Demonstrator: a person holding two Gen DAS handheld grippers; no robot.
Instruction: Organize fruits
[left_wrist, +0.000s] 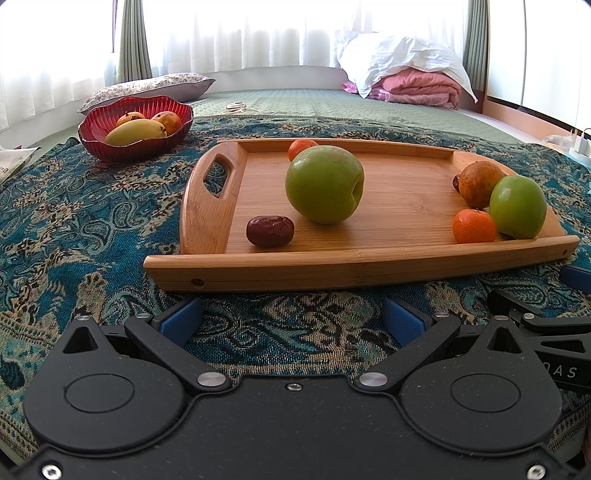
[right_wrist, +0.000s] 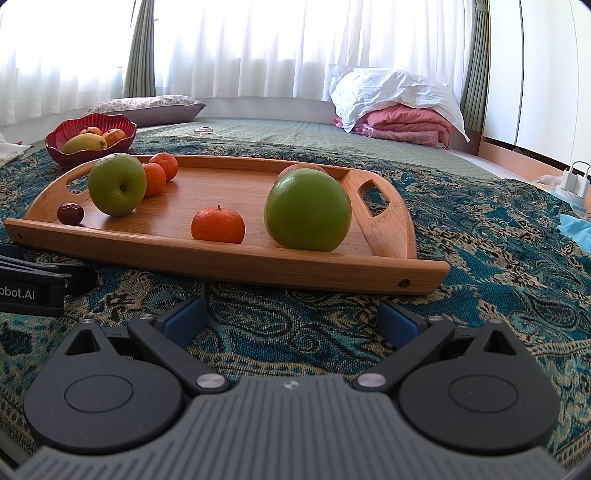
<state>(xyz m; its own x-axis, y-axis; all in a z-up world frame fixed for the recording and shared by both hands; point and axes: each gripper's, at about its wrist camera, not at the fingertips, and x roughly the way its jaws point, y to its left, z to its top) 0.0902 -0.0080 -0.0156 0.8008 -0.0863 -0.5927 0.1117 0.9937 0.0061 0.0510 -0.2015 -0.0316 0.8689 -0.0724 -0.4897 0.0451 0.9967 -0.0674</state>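
Two green apples (right_wrist: 307, 210) (right_wrist: 116, 184), tangerines (right_wrist: 218, 225), red date (left_wrist: 270, 231) scattered on bamboo tray (left_wrist: 332, 258); mango in red bowl (left_wrist: 110, 146). Left gripper (left_wrist: 293, 321), right gripper (right_wrist: 291, 319) both spread wide, empty, hovering short of tray. Sorting stage unclear tbh.

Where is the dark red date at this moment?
The date lies on the wooden tray, near its front rim at the end toward the red bowl, just beside a green apple.
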